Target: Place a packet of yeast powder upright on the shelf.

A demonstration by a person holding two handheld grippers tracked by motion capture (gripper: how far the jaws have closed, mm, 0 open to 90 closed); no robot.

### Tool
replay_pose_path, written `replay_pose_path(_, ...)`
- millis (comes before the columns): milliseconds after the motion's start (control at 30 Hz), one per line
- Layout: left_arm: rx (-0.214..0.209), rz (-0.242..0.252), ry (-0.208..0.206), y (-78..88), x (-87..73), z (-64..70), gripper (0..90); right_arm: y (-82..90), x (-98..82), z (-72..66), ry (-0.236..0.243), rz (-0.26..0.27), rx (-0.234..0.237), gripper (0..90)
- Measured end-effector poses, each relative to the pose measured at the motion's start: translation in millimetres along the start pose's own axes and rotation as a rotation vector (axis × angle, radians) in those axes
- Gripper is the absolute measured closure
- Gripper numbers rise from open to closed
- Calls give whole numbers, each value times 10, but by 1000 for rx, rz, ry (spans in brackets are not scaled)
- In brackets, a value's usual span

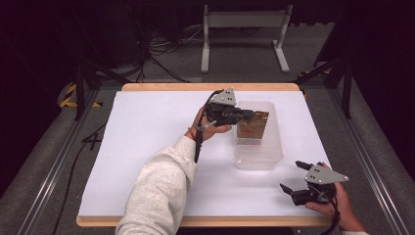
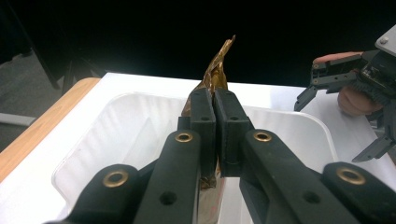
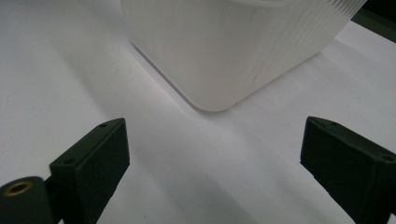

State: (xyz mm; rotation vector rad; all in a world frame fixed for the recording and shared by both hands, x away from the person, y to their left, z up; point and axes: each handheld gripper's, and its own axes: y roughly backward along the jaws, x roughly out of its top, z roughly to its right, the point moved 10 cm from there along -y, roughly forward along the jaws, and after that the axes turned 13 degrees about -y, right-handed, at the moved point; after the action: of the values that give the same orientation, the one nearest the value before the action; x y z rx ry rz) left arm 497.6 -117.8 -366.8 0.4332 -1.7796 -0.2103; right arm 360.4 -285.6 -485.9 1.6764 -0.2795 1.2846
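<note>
The left gripper [image 1: 248, 115] reaches out over a clear plastic bin [image 1: 274, 147] on the white table [image 1: 147, 132], its jaws pressed together on the top edge of a gold-brown foil packet [image 1: 252, 128]. In the left gripper view the two black jaws meet with only the thin crinkled foil [image 2: 215, 74] between them — the packet's pointed top rises just beyond the jaw tips, and its lower part hangs below them inside the bin [image 2: 116, 135]. From above, the packet stands upright within the bin's far half, directly under the jaws.

The right gripper [image 1: 293, 177] sits low near the table's front edge, held by the person's right hand [image 1: 337, 203], well apart from the left one. Its jaws are spread wide and grip nothing — in the right gripper view bare white tabletop lies between them, and the bin's rounded near corner [image 3: 219, 70] stands just ahead of the tips. That same gripper [image 2: 327, 88] appears beyond the bin in the left gripper view, to the right of the pinched packet.
</note>
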Motion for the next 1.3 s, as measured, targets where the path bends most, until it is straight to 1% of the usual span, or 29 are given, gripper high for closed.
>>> replay_pose_path(33, 6, 3, 1, 4, 6, -6, 857, 0, 1, -1, 1, 0, 1, 87)
replay_pose_path(100, 14, 9, 16, 12, 16, -6, 834, 0, 0, -1, 1, -1, 2, 87)
replay_pose_path(167, 17, 13, 10, 25, 22, 0, 828, -2, 1, 0, 2, -1, 1, 87)
replay_pose_path(200, 24, 11, 16, 30, 21, 6, 825, -2, 1, -1, 3, -2, 2, 87)
replay_pose_path(267, 28, 10, 8, 49, 19, 8, 816, -3, 4, -6, 4, 0, 2, 87)
replay_pose_path(400, 51, 11, 17, 97, 21, 3, 794, -9, 6, -8, 7, -1, 2, 87)
replay_pose_path(500, 60, 12, 23, 135, 27, 4, 776, -15, 9, -13, 7, 0, 3, 87)
replay_pose_path(567, 71, 8, 16, 170, 33, -8, 763, -16, 11, -16, 7, 0, 4, 87)
replay_pose_path(633, 78, 7, 19, 196, 36, -14, 748, -14, 13, -14, 7, -1, 3, 87)
replay_pose_path(733, 86, -8, 9, 234, 25, -15, 740, -16, 17, -15, 8, 0, 5, 87)
replay_pose_path(900, 97, -23, 6, 297, 27, -15, 718, -20, 23, -18, 9, 1, 7, 87)
replay_pose_path(933, 108, -33, -2, 311, 23, -25, 712, -20, 24, -18, 7, 0, 9, 87)
replay_pose_path(967, 109, -33, 4, 320, 23, -22, 707, -21, 25, -19, 6, 0, 9, 87)
replay_pose_path(1033, 116, -48, -5, 348, 12, -31, 695, -22, 27, -20, 7, 1, 10, 87)
replay_pose_path(1200, 148, -90, -16, 427, -28, -43, 617, -24, 28, -15, 4, 1, 10, 87)
replay_pose_path(1267, 178, -116, -17, 457, -61, -60, 520, -24, 28, -18, 7, 1, 10, 87)
replay_pose_path(1300, 184, -122, -12, 466, -76, -56, 503, -24, 29, -21, 9, 1, 10, 87)
